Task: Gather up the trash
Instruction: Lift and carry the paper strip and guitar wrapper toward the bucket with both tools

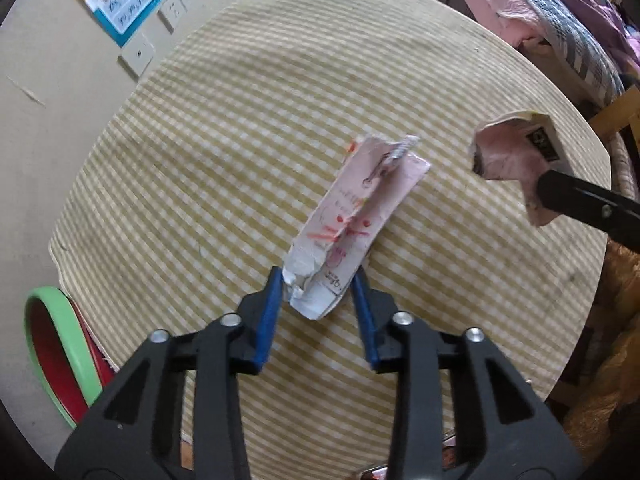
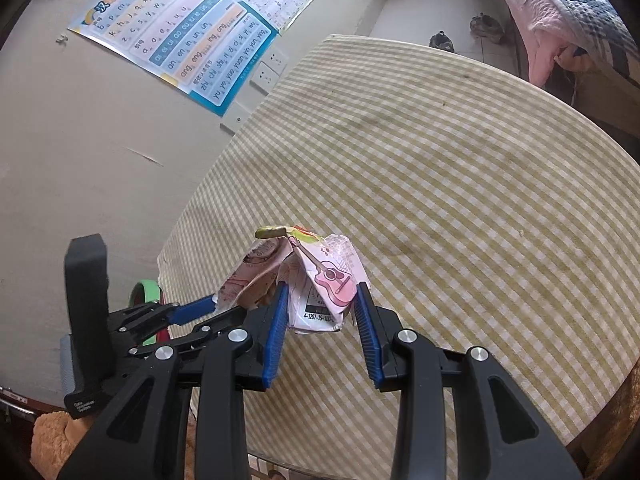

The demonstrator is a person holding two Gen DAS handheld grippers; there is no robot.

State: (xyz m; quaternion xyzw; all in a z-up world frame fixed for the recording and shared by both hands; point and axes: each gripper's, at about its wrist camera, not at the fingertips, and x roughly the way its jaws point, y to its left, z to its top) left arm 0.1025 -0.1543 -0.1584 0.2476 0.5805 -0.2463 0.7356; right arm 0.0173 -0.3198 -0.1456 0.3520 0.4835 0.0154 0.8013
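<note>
A flattened pink drink carton [image 1: 352, 216] lies on the checked tablecloth [image 1: 240, 152]. My left gripper [image 1: 318, 284] points down at it, and its blue pads press on both sides of the near end. A second, crumpled pink carton [image 2: 328, 292] with a guitar picture hangs just above the cloth, with my right gripper [image 2: 322, 292] shut on it. In the left wrist view this crumpled carton [image 1: 508, 160] shows at the right, held by a black finger [image 1: 580, 200]. The right wrist view shows the left gripper [image 2: 224, 308] low at the left, on its carton [image 2: 252, 276].
A red bin with a green rim [image 1: 44, 344] stands below the table's left edge. The wall [image 2: 80, 140] behind carries a letter poster [image 2: 180, 36] and outlets. A bed with quilts [image 2: 560, 12] is at the far right, shoes [image 2: 484, 26] on the floor, brown plush [image 1: 616, 320] at the right.
</note>
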